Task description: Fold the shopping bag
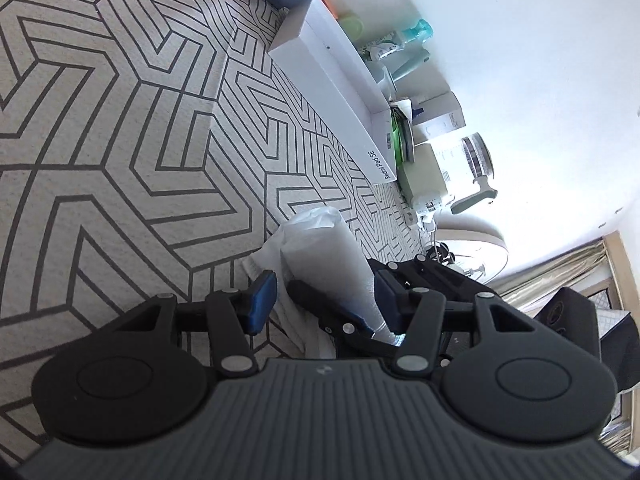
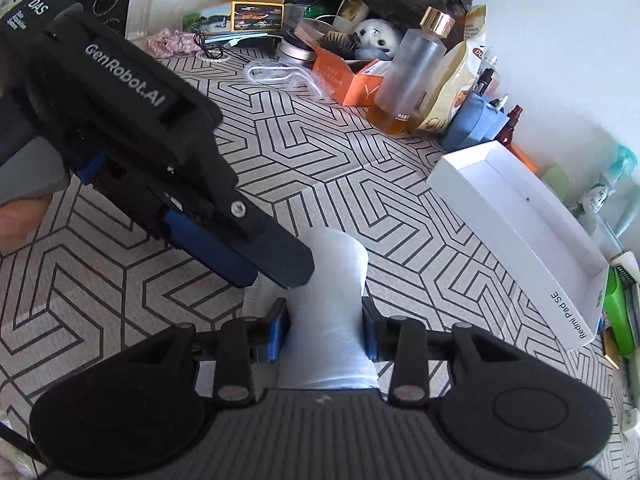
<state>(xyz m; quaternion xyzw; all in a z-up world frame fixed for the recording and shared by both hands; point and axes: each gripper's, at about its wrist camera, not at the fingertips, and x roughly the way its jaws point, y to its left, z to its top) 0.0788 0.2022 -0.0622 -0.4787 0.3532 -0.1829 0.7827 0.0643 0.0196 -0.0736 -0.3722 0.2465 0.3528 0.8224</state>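
Right wrist view shows the right hand-held gripper [image 2: 326, 330] with its blue-padded fingers [image 2: 279, 330] pressed against both sides of the shopping bag [image 2: 330, 280], a rolled bundle of thin, crinkled white plastic that runs forward between them; the jaws are clamped on it. The left hand-held gripper [image 2: 276, 270] comes in from the upper left, its dark fingertips at the bag's left flank just ahead of the right one's pads; I cannot tell from here whether it touches.

Left wrist view shows the left hand-held gripper [image 1: 326, 300] with its jaws well apart, the rolled bag [image 1: 320, 252] lying between the blue pads [image 1: 262, 300], nearer the right-hand one, with folded white layers beneath. The right hand-held gripper [image 1: 352, 316] crosses in front, gripping the roll.

Under everything lies a bench [image 2: 344, 160] covered in a textured cloth of grey geometric lines on off-white. Ahead and to the right of the right hand-held gripper sits a shallow white cardboard box lid [image 2: 532, 220], open side up, nothing visible inside. Farther ahead stands an open orange carton [image 2: 348, 76], with a frosted bottle [image 2: 416, 64] just beside it.
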